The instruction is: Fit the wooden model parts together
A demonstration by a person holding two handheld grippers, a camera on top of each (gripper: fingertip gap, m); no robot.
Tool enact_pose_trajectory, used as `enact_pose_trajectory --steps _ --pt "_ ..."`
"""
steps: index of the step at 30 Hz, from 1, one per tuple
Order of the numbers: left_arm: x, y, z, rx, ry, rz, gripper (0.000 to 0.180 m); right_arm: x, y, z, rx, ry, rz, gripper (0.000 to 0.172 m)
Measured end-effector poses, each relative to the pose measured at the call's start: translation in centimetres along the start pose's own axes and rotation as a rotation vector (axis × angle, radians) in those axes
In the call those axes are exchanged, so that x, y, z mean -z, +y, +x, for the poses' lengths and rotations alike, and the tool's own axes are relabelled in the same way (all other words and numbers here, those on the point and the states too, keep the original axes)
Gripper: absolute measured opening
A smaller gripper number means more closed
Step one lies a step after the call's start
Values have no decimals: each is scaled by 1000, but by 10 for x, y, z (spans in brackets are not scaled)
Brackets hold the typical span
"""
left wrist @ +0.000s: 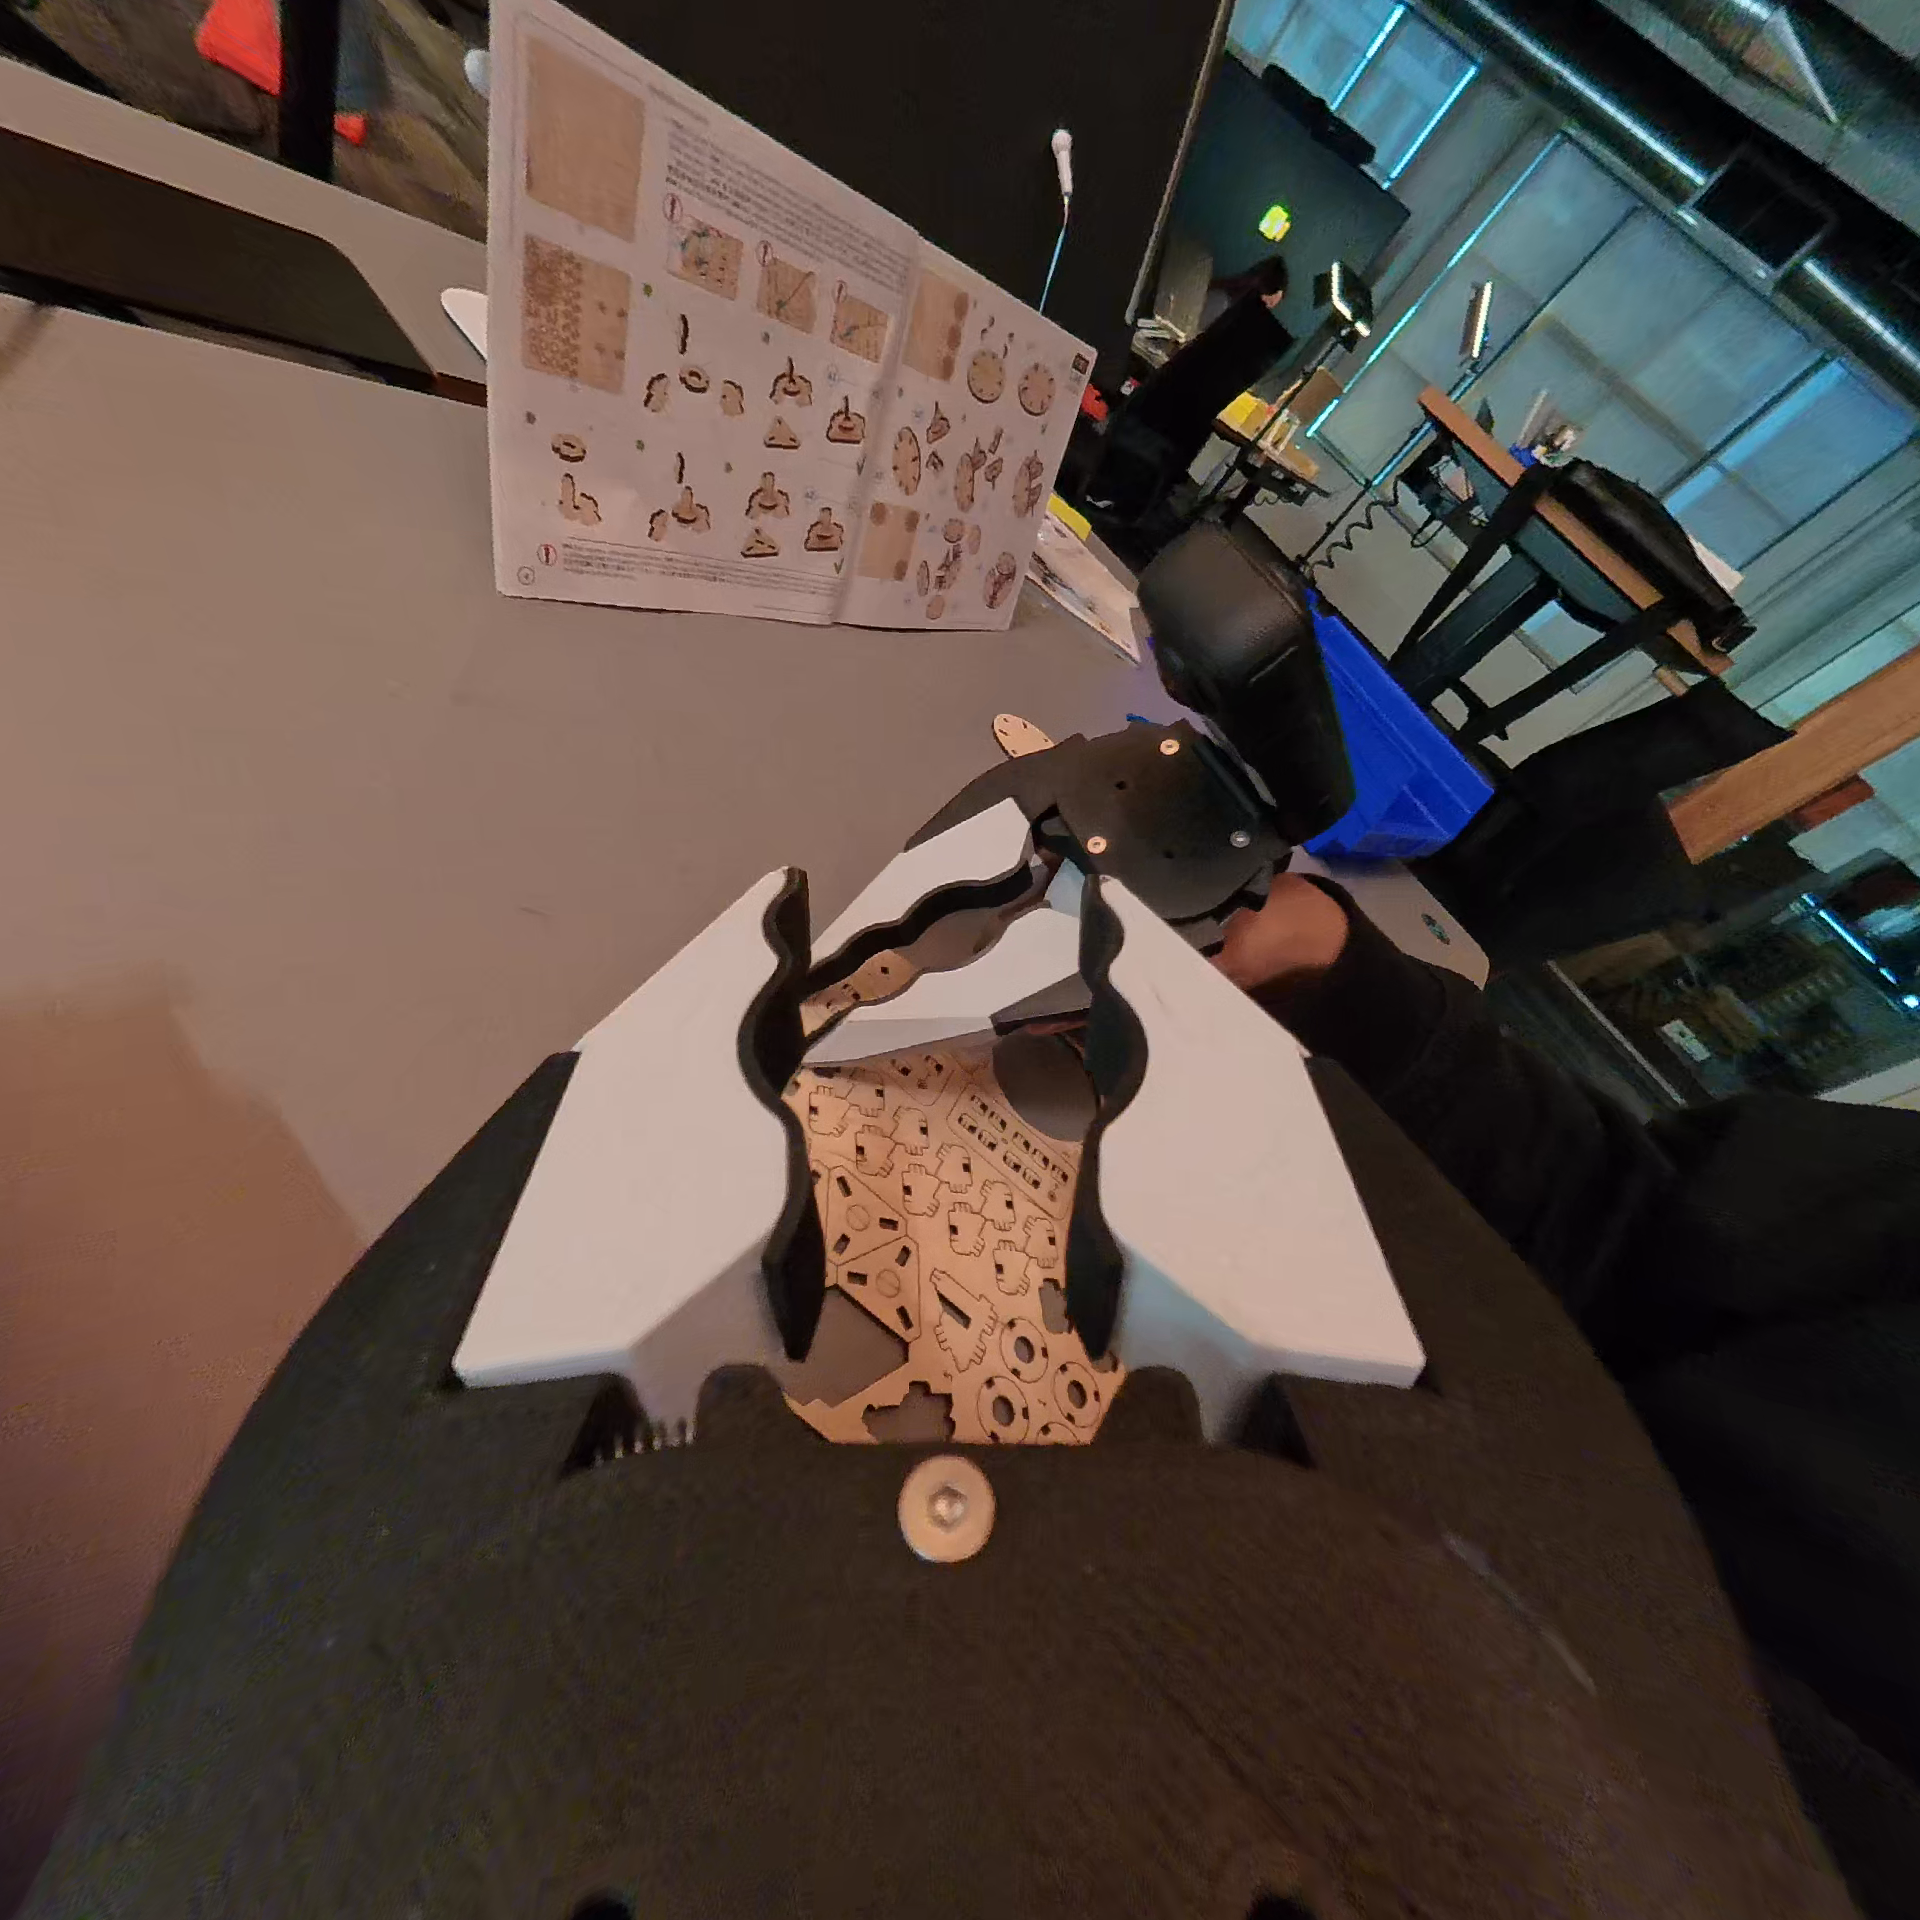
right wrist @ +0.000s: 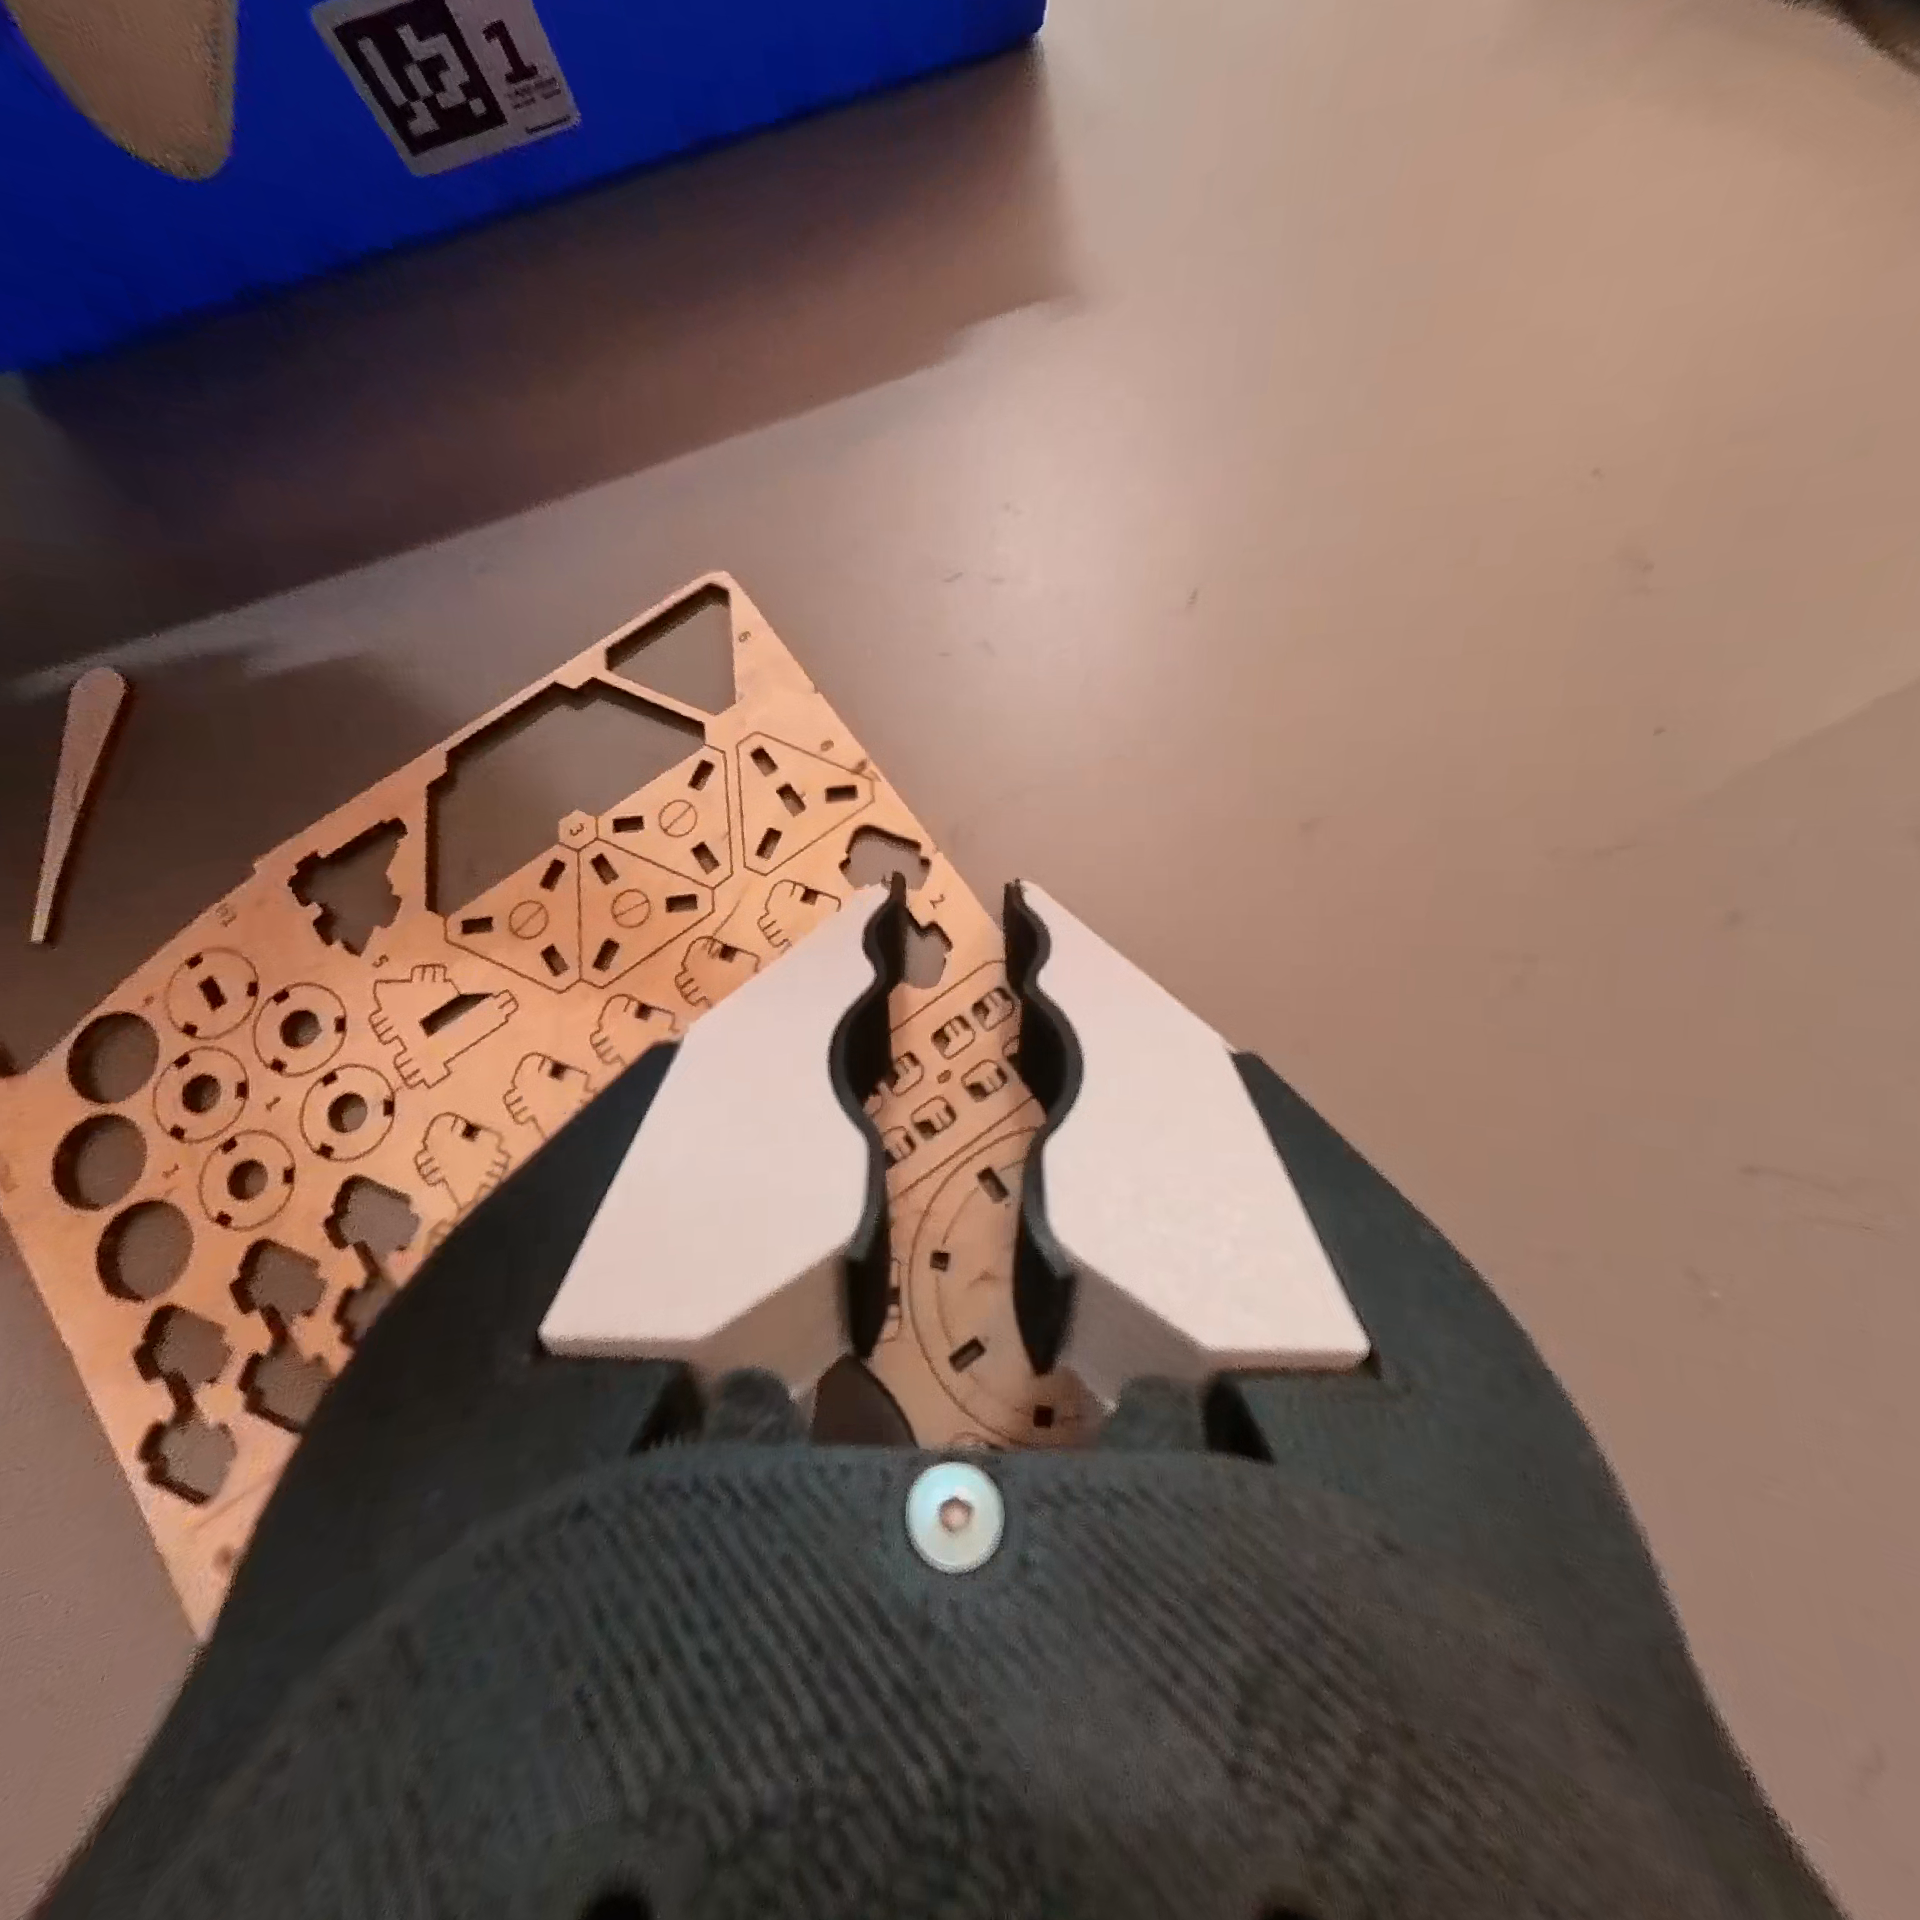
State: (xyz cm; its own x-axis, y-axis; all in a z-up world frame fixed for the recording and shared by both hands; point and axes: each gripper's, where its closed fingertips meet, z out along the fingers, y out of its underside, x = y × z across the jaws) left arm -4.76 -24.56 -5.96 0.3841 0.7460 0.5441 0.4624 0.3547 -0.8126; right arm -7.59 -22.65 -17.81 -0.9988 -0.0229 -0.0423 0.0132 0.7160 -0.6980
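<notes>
Left wrist view: the left gripper [left wrist: 940,888] was positioned above a laser-cut wooden sheet [left wrist: 935,1195] lying on the grey table [left wrist: 312,727]. Its claw stood wide apart, with no pad pressing on anything; the sheet showed through the gap between the two fingers. The right gripper entered from the right, held by a hand [left wrist: 1278,935] in a dark sleeve, and its fingers lay over the far part of the same sheet. An open instruction booklet [left wrist: 727,416] stood upright farther back on the table. A small oval wooden piece [left wrist: 1023,738] lay near the right gripper's body, with a blue bin [left wrist: 1392,748] behind it.

Right wrist view: the right gripper [right wrist: 956,888] hung over the sheet's right-hand edge. Its claw was nearly together, leaving a narrow gap. One fingertip sat over a cutout in the sheet, the other just beyond the sheet's edge. Neither pad was seen pressing on the wood. The sheet lay flat on the table, with several shapes already removed from it. A slim tapered wooden piece [right wrist: 78,790] lay apart to the left, near the bin.
</notes>
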Motion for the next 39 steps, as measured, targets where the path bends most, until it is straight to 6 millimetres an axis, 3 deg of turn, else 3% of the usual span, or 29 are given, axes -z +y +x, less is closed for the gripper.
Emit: enact_pose_trajectory --steps 12,15,18,27,36,39 --pt "-11 5 7 -57 45 -1 49 22 17 1 -38 -53 -17 26" --pt "-12 6 6 -54 46 1 49 20 22 5 -19 -14 -45 25" --pt "-13 6 5 -46 53 4 49 19 23 3 20 -4 -48 11" --pt "-16 13 -5 -16 39 -16 51 22 19 4 95 28 -37 8" --pt "-20 19 -36 28 -117 -8 97 65 -11 14 87 98 179 7" --pt "-23 38 -49 133 -137 -96 90 80 -18 15 81 101 242 6"
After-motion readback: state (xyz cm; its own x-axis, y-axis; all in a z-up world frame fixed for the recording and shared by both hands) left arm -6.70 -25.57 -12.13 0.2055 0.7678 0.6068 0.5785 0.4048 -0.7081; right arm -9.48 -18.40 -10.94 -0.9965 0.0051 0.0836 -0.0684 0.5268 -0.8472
